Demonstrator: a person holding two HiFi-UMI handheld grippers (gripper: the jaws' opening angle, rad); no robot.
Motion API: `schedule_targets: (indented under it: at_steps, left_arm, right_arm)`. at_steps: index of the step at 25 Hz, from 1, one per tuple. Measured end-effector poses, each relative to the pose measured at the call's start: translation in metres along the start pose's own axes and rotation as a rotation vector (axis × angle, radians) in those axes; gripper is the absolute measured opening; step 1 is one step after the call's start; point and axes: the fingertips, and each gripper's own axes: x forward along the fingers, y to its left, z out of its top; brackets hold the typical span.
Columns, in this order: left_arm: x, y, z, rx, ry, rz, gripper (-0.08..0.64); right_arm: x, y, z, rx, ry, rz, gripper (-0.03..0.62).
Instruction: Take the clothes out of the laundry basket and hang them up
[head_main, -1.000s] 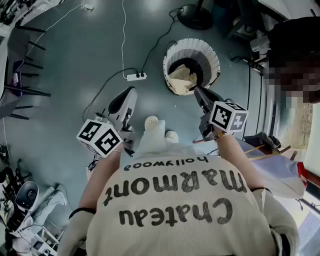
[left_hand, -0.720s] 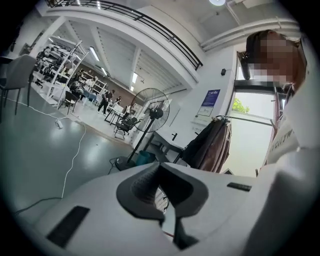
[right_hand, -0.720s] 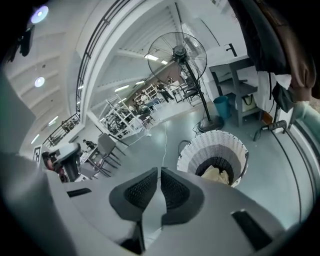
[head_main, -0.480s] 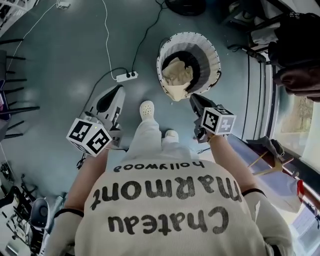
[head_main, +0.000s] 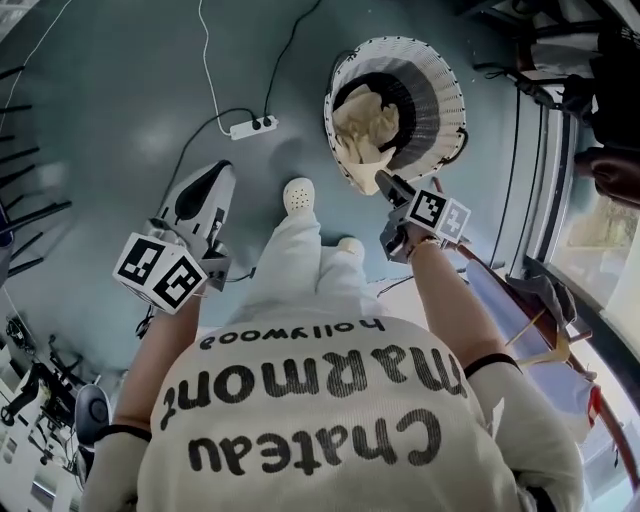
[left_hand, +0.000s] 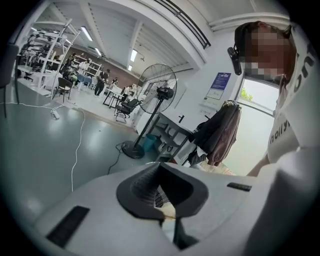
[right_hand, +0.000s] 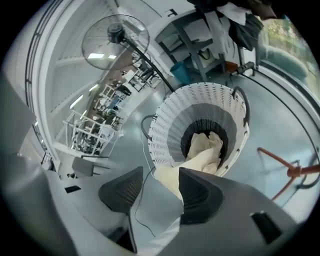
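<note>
A white wicker laundry basket (head_main: 440, 95) (right_hand: 170, 120) stands on the grey floor ahead of me. It holds a cream garment (head_main: 365, 120) (right_hand: 205, 147), one fold of which drapes over the near rim. My right gripper (head_main: 382, 182) (right_hand: 159, 192) hovers just short of that rim. Its jaws have just been opening and now stand open, with nothing between the pads. My left gripper (head_main: 208, 185) (left_hand: 162, 202) hangs out to the left over bare floor, away from the basket, shut and empty.
On the floor left of the basket lies a white power strip (head_main: 252, 127) with its cables. A pedestal fan (left_hand: 157, 90) and a brown coat (left_hand: 220, 132) hanging on a rack stand beyond. An orange-red rod (right_hand: 287, 167) lies right of the basket. My shoe (head_main: 298, 195) is between the grippers.
The right gripper has dropped and reached to the basket's near rim, and its jaws have opened. The left gripper has sunk toward the lower left, still shut.
</note>
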Motion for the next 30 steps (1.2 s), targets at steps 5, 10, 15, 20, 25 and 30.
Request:
schedule_targets:
  at_steps: [5, 10, 15, 20, 25, 30]
  left_arm:
    - [-0.002, 0.028, -0.006, -0.021, 0.021, 0.021, 0.008]
    - [-0.009, 0.046, -0.017, -0.035, 0.044, 0.049, 0.009]
    - [-0.016, 0.055, -0.023, -0.042, 0.056, 0.052, 0.009]
    - [-0.010, 0.039, -0.022, 0.040, 0.061, -0.054, 0.009]
    - [0.003, 0.012, -0.023, 0.044, 0.052, -0.158, 0.009]
    - [0.015, -0.041, -0.034, 0.059, 0.065, -0.313, 0.009]
  right_arm:
    - [0.039, -0.029, 0.010, 0.267, -0.050, -0.115, 0.243]
    - [0.064, -0.055, -0.002, 0.462, -0.070, -0.247, 0.247]
    - [0.072, -0.068, -0.033, 0.484, 0.011, -0.320, 0.216]
    - [0.066, -0.070, -0.055, 0.451, 0.061, -0.337, 0.041]
    - [0.045, -0.056, -0.050, 0.372, 0.057, -0.258, 0.038]
    - [0.010, -0.020, -0.044, 0.257, 0.063, -0.089, 0.037]
